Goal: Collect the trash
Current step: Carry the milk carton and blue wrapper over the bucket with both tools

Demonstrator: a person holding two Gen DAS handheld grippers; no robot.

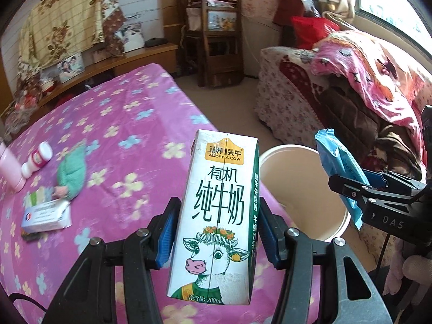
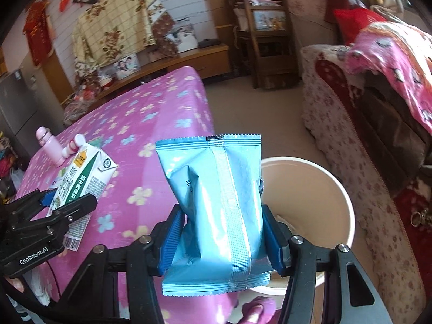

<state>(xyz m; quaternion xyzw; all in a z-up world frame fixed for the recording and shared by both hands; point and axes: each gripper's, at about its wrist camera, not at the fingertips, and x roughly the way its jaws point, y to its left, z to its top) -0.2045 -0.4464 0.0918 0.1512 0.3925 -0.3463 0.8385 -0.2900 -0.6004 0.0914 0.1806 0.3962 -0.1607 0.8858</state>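
Your right gripper (image 2: 221, 232) clamps the crinkled light-blue plastic snack packet (image 2: 216, 202); the round beige plastic bin (image 2: 348, 208) gapes just beyond its fingers. Your left gripper (image 1: 216, 232) grips the upright white milk carton (image 1: 216, 216), bin to its right.

Off right edge of pink flowered tablecloth-covered table (image 1: 129, 124): round cream plastic bucket (image 2: 337, 189) on floor. Left on table: small white bottle (image 1: 37, 159), flat white box (image 1: 46, 217) nearer cam.
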